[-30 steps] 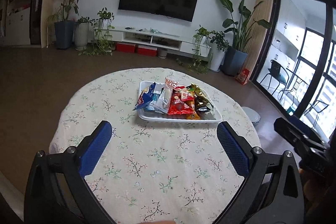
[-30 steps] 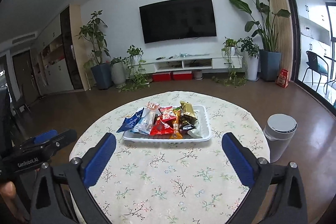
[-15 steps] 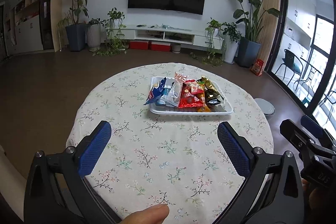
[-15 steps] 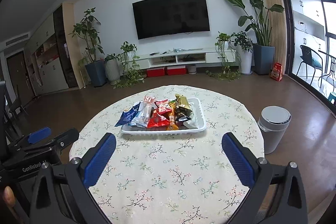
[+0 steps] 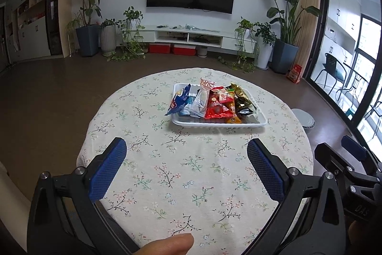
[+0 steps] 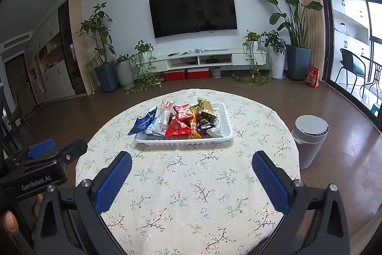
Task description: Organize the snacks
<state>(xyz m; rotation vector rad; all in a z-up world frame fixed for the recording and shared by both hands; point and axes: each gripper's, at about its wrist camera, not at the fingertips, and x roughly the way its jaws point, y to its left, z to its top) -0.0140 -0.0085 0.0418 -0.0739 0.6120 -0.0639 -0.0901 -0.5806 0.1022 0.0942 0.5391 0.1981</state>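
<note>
A round table (image 5: 167,173) wears a cream tablecloth (image 6: 203,183) printed with small flowers. On its far half sits a white plastic tray (image 6: 224,133).

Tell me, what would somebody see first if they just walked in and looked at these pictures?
First, the white tray piled with shiny snack packets, red, blue and gold, sitting toward the far side of the round table with its flowered tablecloth. Next, the left gripper and right gripper, both wide open with blue pads, hovering over the near side. Behind it all, a big dark TV hangs on the white wall between leafy potted plants.
</note>
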